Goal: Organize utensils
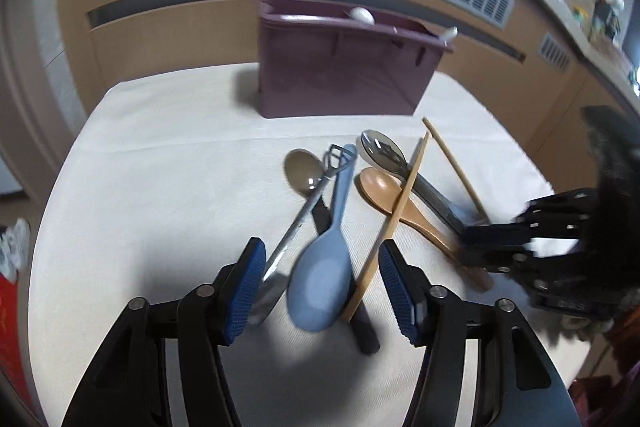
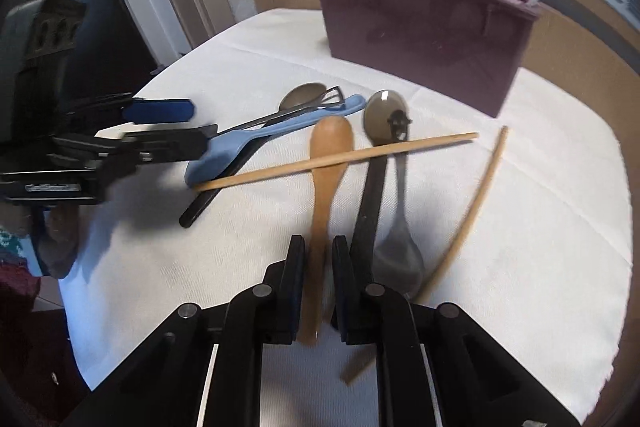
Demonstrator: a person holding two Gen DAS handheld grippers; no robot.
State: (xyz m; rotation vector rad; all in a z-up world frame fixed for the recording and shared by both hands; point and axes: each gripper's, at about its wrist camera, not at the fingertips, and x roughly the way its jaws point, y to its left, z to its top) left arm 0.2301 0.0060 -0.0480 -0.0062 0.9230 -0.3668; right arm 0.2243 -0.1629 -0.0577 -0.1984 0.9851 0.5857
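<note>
Right gripper clamped on the handle of the wooden spoon; pads sit on either side of the shaft near its tail end, bowl pointing away toward the purple caddy. Left gripper stands apart over the blue rice paddle, blade between the pads but not pressed, with a metal whisk-type tool and a black handle crowding the same gap. One chopstick lies across the wooden spoon's neck and over the black-handled slotted spoon beside it, so lifting the spoon is likely to drag or flip it. Second chopstick lies apart, toward the right edge of the table. Grey spoon sits mid-table under the whisk head. Caddy stands at the far edge, white utensil ends already showing above its rim; which compartment they occupy cannot be told. Handling judgement: wooden spoon is light, stiff, not slippery; the tail-end hold leaves the bowl hanging far out, so it may pivot in the pads, and a hold nearer mid-shaft would be steadier. Paddle is light plastic, smooth, wide at the blade; better taken by its narrow handle, possibly after clearing the whisk.
</note>
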